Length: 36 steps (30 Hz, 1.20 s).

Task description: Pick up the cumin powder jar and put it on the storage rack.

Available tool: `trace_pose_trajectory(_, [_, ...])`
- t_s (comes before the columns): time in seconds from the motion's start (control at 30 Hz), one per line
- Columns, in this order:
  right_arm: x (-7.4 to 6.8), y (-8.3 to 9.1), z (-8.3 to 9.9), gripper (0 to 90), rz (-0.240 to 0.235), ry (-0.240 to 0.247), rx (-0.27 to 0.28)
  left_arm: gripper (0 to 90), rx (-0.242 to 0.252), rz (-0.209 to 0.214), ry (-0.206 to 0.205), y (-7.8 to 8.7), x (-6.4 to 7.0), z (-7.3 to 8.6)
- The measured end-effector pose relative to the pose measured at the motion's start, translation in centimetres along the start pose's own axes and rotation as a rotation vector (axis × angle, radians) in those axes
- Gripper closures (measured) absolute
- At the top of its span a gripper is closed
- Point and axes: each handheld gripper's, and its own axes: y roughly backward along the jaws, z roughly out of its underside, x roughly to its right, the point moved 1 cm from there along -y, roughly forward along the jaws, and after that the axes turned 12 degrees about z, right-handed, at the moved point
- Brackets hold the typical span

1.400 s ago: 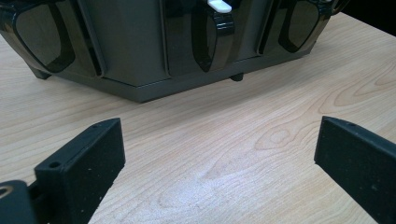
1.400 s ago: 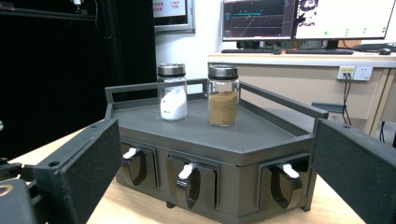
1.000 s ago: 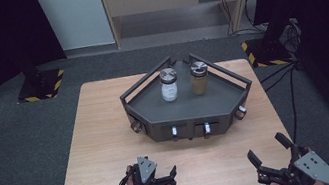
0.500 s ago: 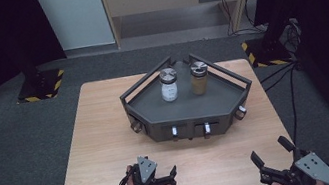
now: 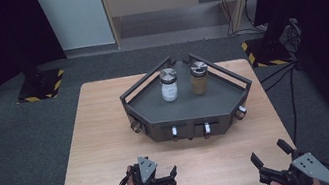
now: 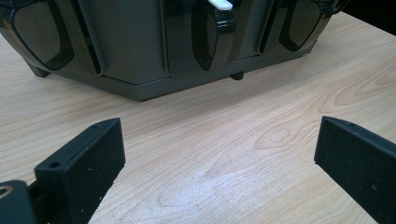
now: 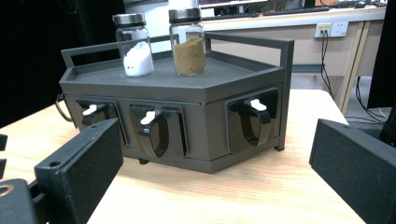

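Two open grippers facing one dark rack [image 5: 188, 111]

Left gripper [image 5: 153, 175] and right gripper [image 5: 274, 161], jaws apart, empty; rack at 12 o'clock, long axis crosswise, front toward 6, carrying two jars [image 5: 169, 84].

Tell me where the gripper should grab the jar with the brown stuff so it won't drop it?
Probably around the glass body of the brown-powder jar, just under its metal lid. It stands upright on the rack, so come in level from the front with the right gripper, whose jaws are open. The white-powder jar stands close on one side, so jaws should straddle carefully.
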Motion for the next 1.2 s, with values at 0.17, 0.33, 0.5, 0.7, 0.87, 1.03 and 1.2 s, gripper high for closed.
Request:
trace_pose_trajectory(0.17, [0.0, -0.2, 0.2, 2.9, 0.002, 0.004, -0.016, 0.9, 0.0, -0.001, 0.001, 0.0, 0.0, 0.0])
trace_pose_trajectory(0.33, [0.0, -0.5, 0.6, 3.0, 0.008, 0.008, -0.035, 0.9, -0.001, 0.0, 0.001, 0.0, 0.0, 0.0])
trace_pose_trajectory(0.5, [-0.1, -0.7, 0.7, 3.1, 0.015, 0.011, -0.055, 0.9, -0.003, 0.002, 0.002, -0.1, -0.1, 0.0])
trace_pose_trajectory(0.7, [-0.4, -0.9, 0.9, 3.2, 0.03, 0.022, -0.085, 0.9, -0.006, 0.003, 0.003, -0.1, -0.1, 0.0])
trace_pose_trajectory(0.87, [-0.6, -1.0, 0.9, 3.3, 0.032, 0.034, -0.103, 0.9, -0.006, 0.004, 0.003, -0.2, -0.1, 0.0])
trace_pose_trajectory(1.03, [-0.6, -1.1, 1.0, 3.3, 0.035, 0.036, -0.113, 0.9, -0.006, 0.006, 0.005, -0.2, -0.1, 0.0])
trace_pose_trajectory(1.2, [-0.6, -1.2, 1.1, 3.4, 0.046, 0.044, -0.131, 0.9, -0.004, 0.006, 0.005, -0.2, -0.2, 0.0])
